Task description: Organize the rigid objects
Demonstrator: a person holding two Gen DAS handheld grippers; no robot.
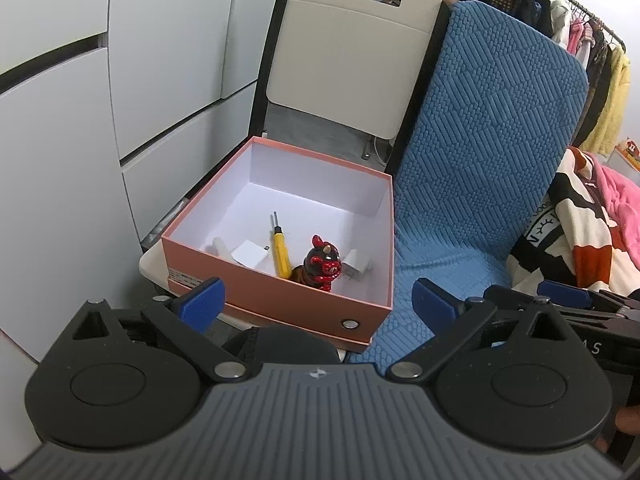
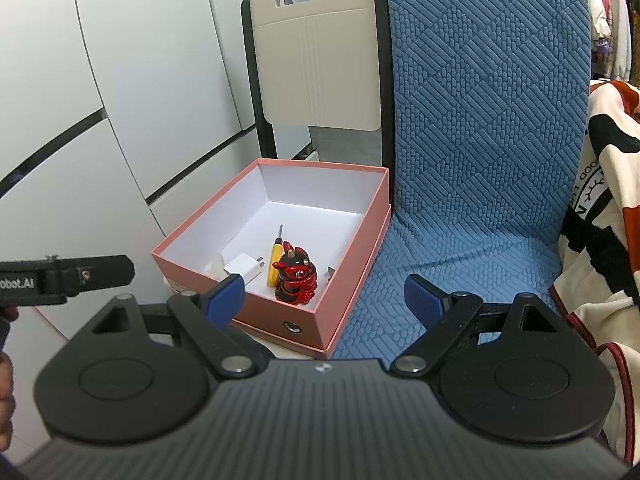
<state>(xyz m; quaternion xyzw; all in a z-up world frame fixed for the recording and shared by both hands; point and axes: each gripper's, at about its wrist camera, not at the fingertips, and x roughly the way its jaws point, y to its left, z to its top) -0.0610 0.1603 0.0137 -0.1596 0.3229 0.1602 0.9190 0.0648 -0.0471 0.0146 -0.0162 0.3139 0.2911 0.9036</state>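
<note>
1. Your left gripper (image 1: pixel 316 304) has a ribbed grey housing with a small round emblem at its 12 o'clock edge.
2. Two black discs flank that housing at 9 and 3 o'clock, each with a raised circle.
3. Black link arms with silver pivot screws carry blue ribbed pads (image 1: pixel 202 304).
4. Your right gripper (image 2: pixel 324 300) has the same build: grey ribs, black discs, blue pads (image 2: pixel 424 298).
5. At 9 o'clock in the right wrist view, a black bar bears white lettering ending "obot.AI".

One box (image 1: pixel 280 296) holds one screwdriver (image 1: pixel 280 254), one figurine (image 1: pixel 322 266), two chargers (image 1: pixel 250 258).
</note>
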